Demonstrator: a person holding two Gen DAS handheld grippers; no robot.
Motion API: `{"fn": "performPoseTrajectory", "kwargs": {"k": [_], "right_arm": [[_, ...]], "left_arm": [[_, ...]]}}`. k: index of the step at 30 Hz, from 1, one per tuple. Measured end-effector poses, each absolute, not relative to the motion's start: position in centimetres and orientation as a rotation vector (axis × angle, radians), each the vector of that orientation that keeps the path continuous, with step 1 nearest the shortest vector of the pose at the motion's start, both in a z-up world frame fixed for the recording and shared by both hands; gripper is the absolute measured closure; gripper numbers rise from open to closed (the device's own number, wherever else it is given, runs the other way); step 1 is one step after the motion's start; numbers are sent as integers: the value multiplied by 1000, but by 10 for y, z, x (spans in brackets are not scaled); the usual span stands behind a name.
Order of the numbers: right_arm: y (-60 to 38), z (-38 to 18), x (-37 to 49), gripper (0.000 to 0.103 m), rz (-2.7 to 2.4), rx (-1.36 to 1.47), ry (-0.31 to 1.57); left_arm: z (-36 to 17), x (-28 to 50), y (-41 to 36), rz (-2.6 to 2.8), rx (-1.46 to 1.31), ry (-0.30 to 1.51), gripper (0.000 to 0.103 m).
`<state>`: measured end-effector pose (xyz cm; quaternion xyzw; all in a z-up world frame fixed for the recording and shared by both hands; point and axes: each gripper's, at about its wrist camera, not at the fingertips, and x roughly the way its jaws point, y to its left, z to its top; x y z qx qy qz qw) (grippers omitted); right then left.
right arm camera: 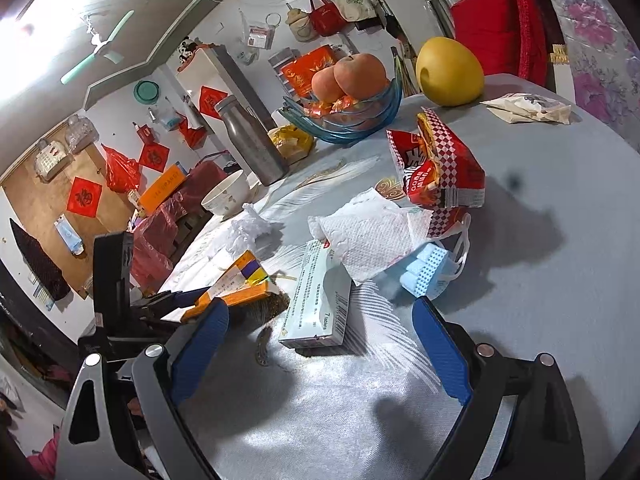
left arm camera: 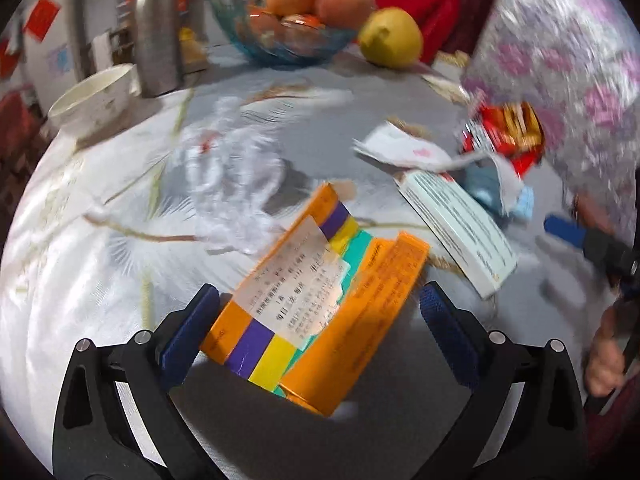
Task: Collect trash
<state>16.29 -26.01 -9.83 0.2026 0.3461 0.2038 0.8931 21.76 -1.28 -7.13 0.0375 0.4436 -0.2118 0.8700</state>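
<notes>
Grey-blue cloth with pale feather patterns is covering the tabletop (right arm camera: 540, 280), and red paper decorations are hanging on the wall behind it. Going left to right in my left wrist view, I am seeing a white bowl (left arm camera: 94, 98) sitting at the far left beside a steel flask (left arm camera: 158, 28), then a crumpled clear plastic wrapper (left arm camera: 232, 168) lying in the middle. My left claw (left arm camera: 320, 330) is standing spread, with its blue pads on either side of the orange box (left arm camera: 320, 300); the left pad is looking very close to the box edge, though I cannot tell whether it is touching. A white paper slip is lying on the box top. Further right, a white medicine box (left arm camera: 456, 228) is lying flat, and a red snack bag (left arm camera: 508, 132) is sitting beyond it.

From my right wrist view, the right claw (right arm camera: 320, 344) is hanging spread above the cloth, gripping nothing, with the medicine box lying just ahead between its pads. A white tissue (right arm camera: 372, 236) is overlapping that box's far end, a blue face mask (right arm camera: 432, 272) is lying just right of it, and a yellow fruit (right arm camera: 450, 72) is resting near the glass fruit bowl (right arm camera: 360, 120).
</notes>
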Motion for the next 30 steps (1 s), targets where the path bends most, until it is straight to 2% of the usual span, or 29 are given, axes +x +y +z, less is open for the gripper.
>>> {"fn": "performPoseTrajectory", "kwargs": {"k": [2,6,8,11,13,16,21,24,26,28,30], "right_arm": [[-260,-98,163,12,425,420,717],[-259,-98,163,12,429,415,715],[-259,-98,163,12,430,411,714],[-258,-98,163,12,430,411,715],[-257,-98,163,12,430,409,718],[-257,-98,163,12,430,412,717],[-258,-98,164,12,434,415,718],[-258,-98,164,12,436,417,717],[-258,-98,164,12,438,419,719],[-258,-98,164,12,439,413,719],[-258,-97,164,12,440,409,716]], "left_arm": [[-69,211,-16,-446,108,899,10],[-60,200,-14,-469,104,823,37],[-58,201,-9,-468,73,815,42],[-59,205,-3,-468,34,831,40],[-59,205,-6,-439,54,836,25],[-57,198,-19,-447,131,813,14],[-71,195,-55,-446,336,861,12],[-72,195,-55,-452,341,861,13],[-72,197,-50,-447,318,862,26],[-69,198,-42,-471,262,860,45],[-66,200,-32,-493,191,851,53]]}}
